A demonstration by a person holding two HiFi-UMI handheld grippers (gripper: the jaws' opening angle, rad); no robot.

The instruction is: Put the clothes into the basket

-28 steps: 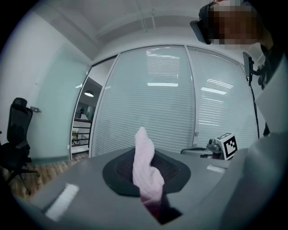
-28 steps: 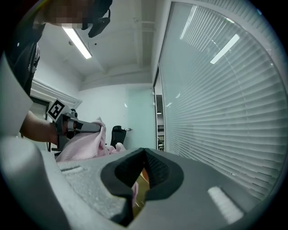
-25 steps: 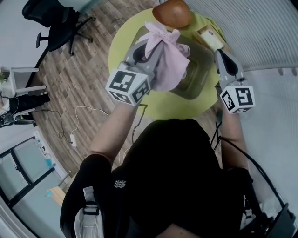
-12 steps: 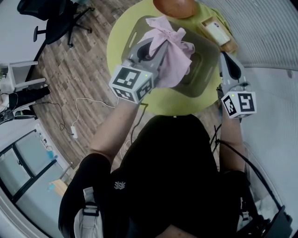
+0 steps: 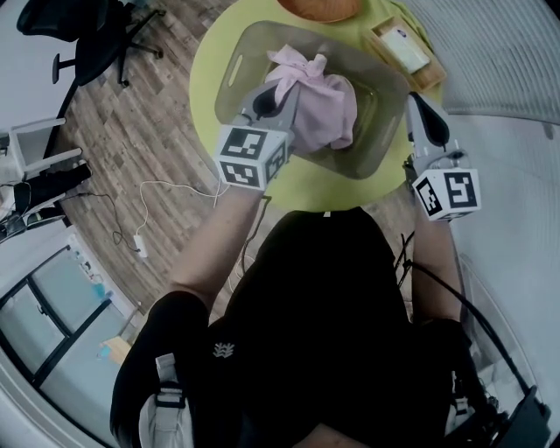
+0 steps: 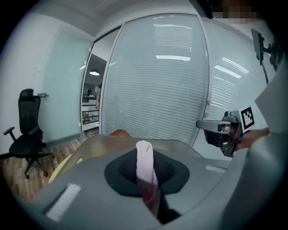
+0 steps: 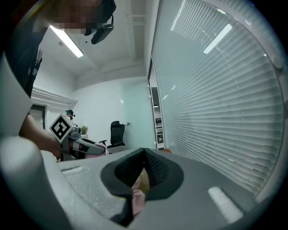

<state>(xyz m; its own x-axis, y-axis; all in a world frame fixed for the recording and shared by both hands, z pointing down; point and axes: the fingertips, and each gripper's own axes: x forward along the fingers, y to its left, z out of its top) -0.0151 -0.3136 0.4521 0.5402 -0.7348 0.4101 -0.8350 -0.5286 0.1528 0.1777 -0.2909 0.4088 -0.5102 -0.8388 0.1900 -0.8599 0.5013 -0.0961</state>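
A bunched pink cloth [image 5: 322, 109] hangs down into the translucent grey basket [image 5: 229, 87] on the round yellow-green table [image 5: 297, 191]. My left gripper [image 5: 282, 86] is over the basket's left half, and its jaws are closing tight on the cloth's top. In the left gripper view a pink strip of that cloth [image 6: 145, 164] stands pinched between the pads. My right gripper [image 5: 418, 103] hangs just outside the basket's right wall. Its tips meet and it holds nothing. Through the slit below them in the right gripper view, a bit of pink [image 7: 137, 195] shows.
A brown bowl [image 5: 319, 7] and a wooden tray [image 5: 404, 51] with a white item sit at the table's far edge. On the wooden floor to the left are an office chair [image 5: 83, 35] and a white cable [image 5: 175, 188]. Blinds cover a glass wall [image 5: 507, 52] on the right.
The left gripper has lowered the pink cloth from above the basket down into it. The right gripper stays beside the basket's right wall.
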